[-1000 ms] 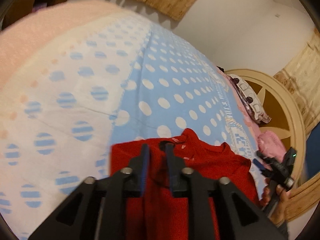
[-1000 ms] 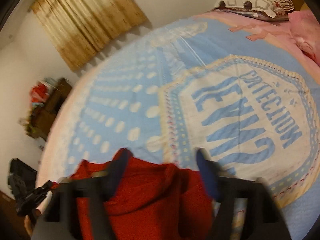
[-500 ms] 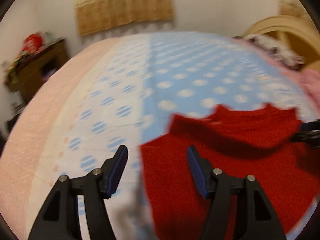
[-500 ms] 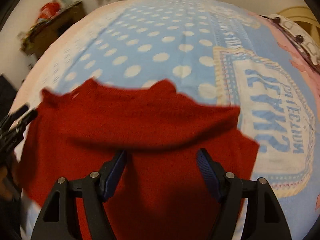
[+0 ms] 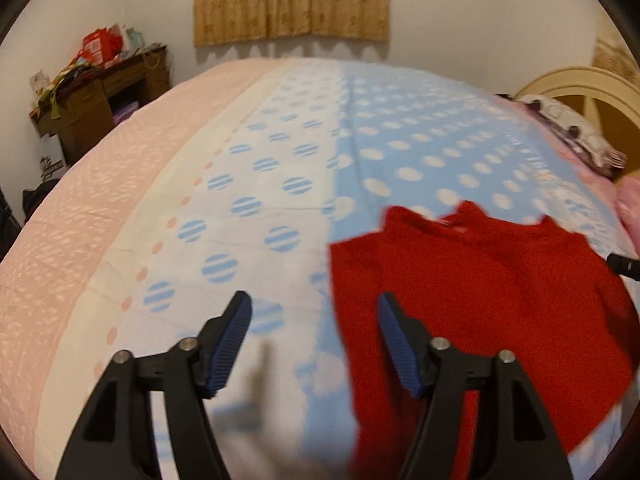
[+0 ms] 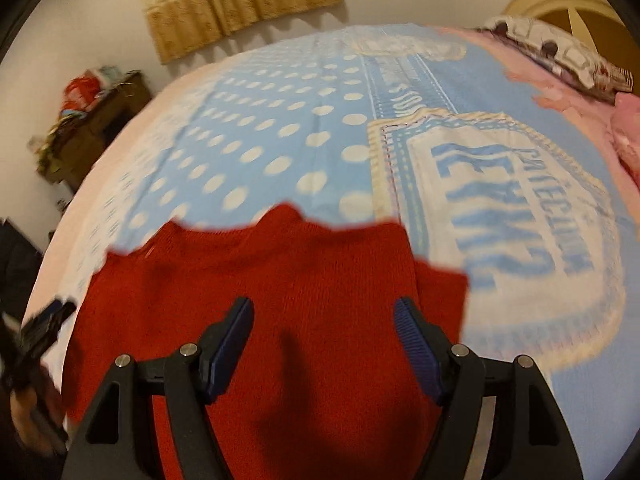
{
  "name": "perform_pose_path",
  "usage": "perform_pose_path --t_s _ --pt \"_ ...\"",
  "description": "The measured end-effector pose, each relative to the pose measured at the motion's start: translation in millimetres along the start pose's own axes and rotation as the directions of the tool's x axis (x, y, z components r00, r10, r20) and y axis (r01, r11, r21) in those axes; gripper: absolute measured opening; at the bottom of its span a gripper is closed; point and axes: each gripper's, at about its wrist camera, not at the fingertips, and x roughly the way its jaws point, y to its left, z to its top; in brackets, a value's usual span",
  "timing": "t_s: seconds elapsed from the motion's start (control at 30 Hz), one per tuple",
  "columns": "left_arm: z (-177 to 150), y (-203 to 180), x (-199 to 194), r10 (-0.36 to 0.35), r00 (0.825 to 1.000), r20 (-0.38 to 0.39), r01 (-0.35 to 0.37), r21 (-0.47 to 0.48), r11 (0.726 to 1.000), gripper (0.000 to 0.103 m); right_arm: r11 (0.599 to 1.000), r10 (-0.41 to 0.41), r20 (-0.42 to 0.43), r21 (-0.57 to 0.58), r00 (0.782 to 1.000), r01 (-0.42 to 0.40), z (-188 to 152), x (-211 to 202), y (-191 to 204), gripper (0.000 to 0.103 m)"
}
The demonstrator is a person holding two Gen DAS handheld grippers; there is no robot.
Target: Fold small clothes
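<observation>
A small red knitted sweater lies spread flat on the bed, neck pointing away; it also shows in the right wrist view. My left gripper is open and empty, hovering over the bedspread just left of the sweater's left edge. My right gripper is open and empty, above the middle of the sweater. The left gripper shows at the left edge of the right wrist view, and the tip of the right gripper shows at the right edge of the left wrist view.
The bedspread is pale blue with white dots, with a pink strip at the left and a printed panel. Pillows and a cream headboard are at the right. A cluttered wooden desk stands by the far wall.
The left gripper opened and let go of the sweater, then drew back to its left. The sweater dropped flat on the bed. The right gripper stayed open and backed away above it.
</observation>
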Motion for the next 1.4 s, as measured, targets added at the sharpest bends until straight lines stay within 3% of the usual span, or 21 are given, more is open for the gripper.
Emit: perform_pose_path --t_s 0.17,0.27,0.37,0.47,0.57,0.7,0.77,0.87,0.97,1.1,1.23,1.37,1.4 --pt "-23 -29 -12 -0.042 0.999 -0.003 0.042 0.097 0.994 0.076 0.991 0.085 -0.017 -0.099 0.996 -0.086 -53 -25 12 0.073" --pt "-34 -35 6 0.057 0.997 -0.052 -0.048 0.155 0.987 0.083 0.992 0.017 -0.049 -0.128 0.999 -0.023 -71 -14 6 0.073" --pt "-37 -24 7 0.035 0.998 -0.061 -0.028 0.112 0.993 0.090 0.993 -0.030 -0.028 -0.115 0.999 0.026 -70 -12 1 0.073" --pt "-42 -20 -1 0.017 0.999 -0.040 -0.013 0.100 0.995 0.090 0.993 -0.068 0.002 -0.099 0.998 0.068 -63 -23 10 0.073" --pt "-48 -10 -5 -0.005 1.000 -0.029 0.006 0.052 0.999 0.094 0.988 0.005 0.040 -0.154 0.999 0.001 -56 -31 47 0.073" --pt "-53 1 -7 -0.040 0.998 -0.043 0.040 -0.008 0.999 0.097 0.956 0.074 0.007 -0.285 0.997 -0.069 -60 -8 111 0.073" --pt "-56 -1 -5 -0.039 0.998 -0.052 0.040 0.004 0.999 0.097 0.949 0.069 -0.014 -0.308 0.997 -0.070 -63 10 130 0.073" --pt "-58 1 -6 -0.043 0.998 -0.046 0.043 -0.004 0.999 0.098 0.938 -0.016 -0.065 -0.348 0.998 -0.008 -72 44 153 0.074" --pt "-59 6 -5 -0.069 0.997 -0.045 0.068 -0.031 0.997 0.099 0.951 -0.012 -0.059 -0.310 0.998 -0.007 -64 43 156 0.074" --pt "-59 8 -4 -0.079 0.996 -0.044 0.078 -0.041 0.996 0.100 0.957 0.024 0.039 -0.288 0.999 -0.012 -50 24 160 0.074" --pt "-60 10 -5 -0.088 0.995 -0.044 0.086 -0.046 0.995 0.100 0.968 0.023 0.012 -0.250 1.000 -0.019 -29 45 163 0.074" --pt "-60 11 -3 -0.095 0.994 -0.051 0.092 -0.056 0.994 0.102 0.988 0.030 -0.121 -0.145 0.992 -0.048 -10 86 151 0.074" --pt "-60 12 -2 -0.097 0.994 -0.052 0.094 -0.057 0.994 0.102 0.988 0.014 -0.118 -0.151 0.993 -0.032 -3 94 151 0.074"
